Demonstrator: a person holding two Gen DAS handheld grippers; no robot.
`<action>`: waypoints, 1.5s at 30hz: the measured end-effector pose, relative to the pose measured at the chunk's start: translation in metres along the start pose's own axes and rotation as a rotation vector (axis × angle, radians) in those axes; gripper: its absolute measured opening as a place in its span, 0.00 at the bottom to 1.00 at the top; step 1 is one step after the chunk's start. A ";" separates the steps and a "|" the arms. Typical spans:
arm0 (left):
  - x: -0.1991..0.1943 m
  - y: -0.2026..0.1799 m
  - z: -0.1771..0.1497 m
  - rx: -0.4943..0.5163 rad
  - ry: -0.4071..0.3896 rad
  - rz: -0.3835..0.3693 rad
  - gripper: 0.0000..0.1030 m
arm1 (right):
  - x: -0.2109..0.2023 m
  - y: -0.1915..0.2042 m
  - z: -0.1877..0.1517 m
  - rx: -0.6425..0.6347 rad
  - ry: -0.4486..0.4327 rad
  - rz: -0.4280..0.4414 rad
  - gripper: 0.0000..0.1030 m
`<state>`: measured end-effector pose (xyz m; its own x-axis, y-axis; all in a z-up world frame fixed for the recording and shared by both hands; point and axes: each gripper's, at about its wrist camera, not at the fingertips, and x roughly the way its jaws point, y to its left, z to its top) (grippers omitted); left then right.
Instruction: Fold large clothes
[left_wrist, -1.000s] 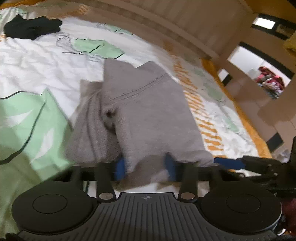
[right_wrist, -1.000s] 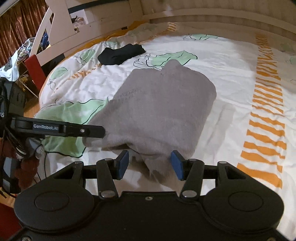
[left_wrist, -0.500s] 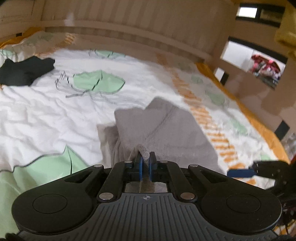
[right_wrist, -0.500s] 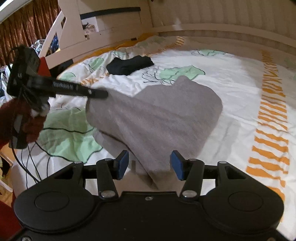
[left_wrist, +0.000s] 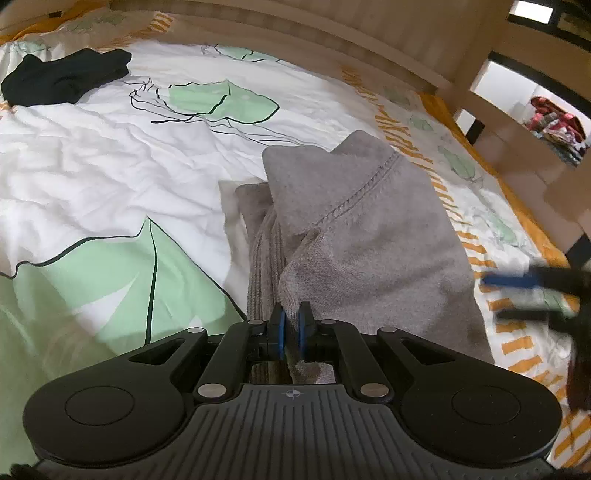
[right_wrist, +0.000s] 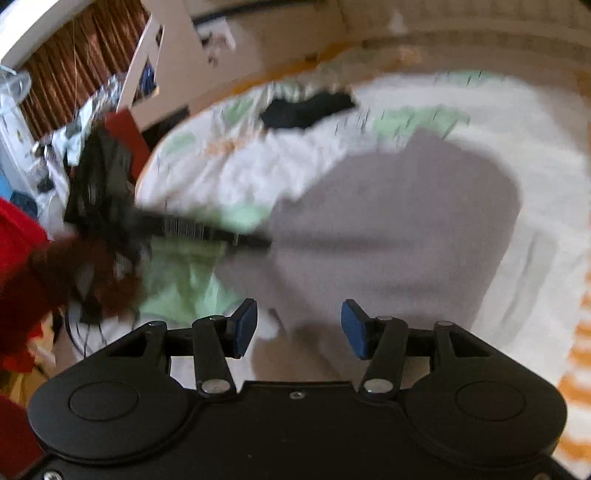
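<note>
Bedsheet bears grey sweater, left gripper pinching.

Soft, warm indoor light, fairly dim. The left wrist view is sharp, with fisheye bending at its edges. The right wrist view is motion-blurred throughout.

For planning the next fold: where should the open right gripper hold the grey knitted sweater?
Probably the near right edge of the grey knitted sweater, approached low from the right gripper's own side. The left gripper already pinches the near left edge.
</note>
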<state>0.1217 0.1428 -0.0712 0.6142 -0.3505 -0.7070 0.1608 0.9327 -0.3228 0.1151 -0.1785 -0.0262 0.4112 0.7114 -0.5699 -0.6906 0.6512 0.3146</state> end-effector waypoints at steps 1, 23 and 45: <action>-0.001 0.000 -0.001 -0.005 -0.003 0.001 0.07 | -0.001 -0.004 0.008 -0.009 -0.026 -0.025 0.56; -0.043 -0.044 0.035 0.160 -0.236 0.156 0.23 | 0.117 -0.058 0.059 -0.036 -0.062 -0.336 0.27; 0.049 -0.048 0.016 0.302 -0.105 0.219 0.23 | 0.055 -0.028 0.033 -0.110 -0.166 -0.375 0.36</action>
<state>0.1565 0.0822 -0.0798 0.7328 -0.1444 -0.6650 0.2280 0.9729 0.0399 0.1765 -0.1492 -0.0411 0.7301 0.4690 -0.4971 -0.5304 0.8475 0.0207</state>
